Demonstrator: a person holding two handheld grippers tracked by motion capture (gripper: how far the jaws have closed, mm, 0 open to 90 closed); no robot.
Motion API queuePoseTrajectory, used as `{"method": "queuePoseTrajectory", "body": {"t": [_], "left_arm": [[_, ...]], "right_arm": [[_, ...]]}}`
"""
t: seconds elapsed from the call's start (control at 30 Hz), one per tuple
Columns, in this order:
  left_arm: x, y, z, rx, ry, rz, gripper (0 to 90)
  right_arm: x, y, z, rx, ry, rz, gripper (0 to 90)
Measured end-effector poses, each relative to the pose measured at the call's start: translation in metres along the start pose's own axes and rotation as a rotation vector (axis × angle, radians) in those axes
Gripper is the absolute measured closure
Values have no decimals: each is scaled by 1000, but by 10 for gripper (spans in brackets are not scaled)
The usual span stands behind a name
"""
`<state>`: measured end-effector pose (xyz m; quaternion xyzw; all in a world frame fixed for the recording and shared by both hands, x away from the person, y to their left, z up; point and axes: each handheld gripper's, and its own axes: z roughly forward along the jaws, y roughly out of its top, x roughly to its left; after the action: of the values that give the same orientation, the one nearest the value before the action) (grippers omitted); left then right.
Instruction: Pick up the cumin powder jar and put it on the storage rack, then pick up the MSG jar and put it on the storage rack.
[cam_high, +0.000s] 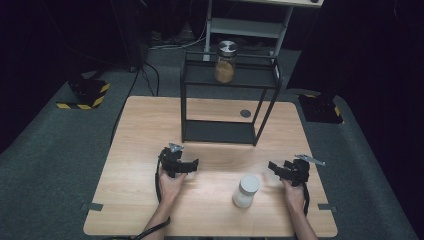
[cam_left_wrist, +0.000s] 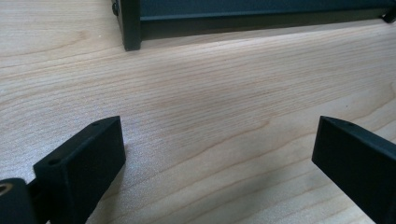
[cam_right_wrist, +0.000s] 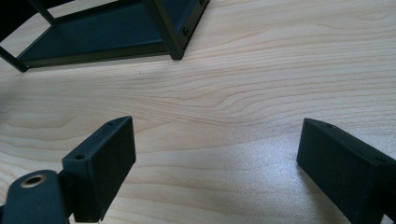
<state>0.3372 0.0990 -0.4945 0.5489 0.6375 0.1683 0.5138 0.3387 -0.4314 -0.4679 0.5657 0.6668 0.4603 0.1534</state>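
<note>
The left tool rests low over the bench, its jaws wide apart with nothing but bare wood grain between them. The right tool sits likewise, jaws spread and empty. Between the two tools, a little nearer the right one and closer to the person, stands a white jar, apart from both; its lid looks washed out by the light, so its top edge is hard to make out.

Ahead of both tools there is open wood up to the black rack, whose lower shelf and one corner leg cross the top of the left gripper view. In the right gripper view the rack lies ahead and to the left, cut off by the frame. On the rack's upper shelf stands a glass jar with a metal lid and brownish contents, probably grains. The bench's near edge lies just behind the hands.
</note>
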Motion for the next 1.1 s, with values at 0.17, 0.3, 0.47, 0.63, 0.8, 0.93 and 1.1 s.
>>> {"method": "queuePoseTrajectory", "body": {"t": [0.17,0.3,0.47,0.63,0.8,0.93,1.1], "left_arm": [[-1,0,0,4,6,8,28],[-1,0,0,3,7,8,29],[-2,0,0,-2,11,4,29],[-2,1,0,4,12,9,29],[-2,0,1,0,12,6,29],[-2,0,1,0,12,5,30],[-1,0,0,2,8,4,30]], "right_arm": [[7,-2,-1,-11,-34,-11,95],[12,-2,-1,-11,-50,-30,94],[14,-1,0,-2,-53,-54,92],[12,1,1,11,-43,-62,85],[18,3,-3,31,-40,-127,81],[18,2,-13,31,-7,-170,74],[19,-2,-30,29,41,-218,67]]}}
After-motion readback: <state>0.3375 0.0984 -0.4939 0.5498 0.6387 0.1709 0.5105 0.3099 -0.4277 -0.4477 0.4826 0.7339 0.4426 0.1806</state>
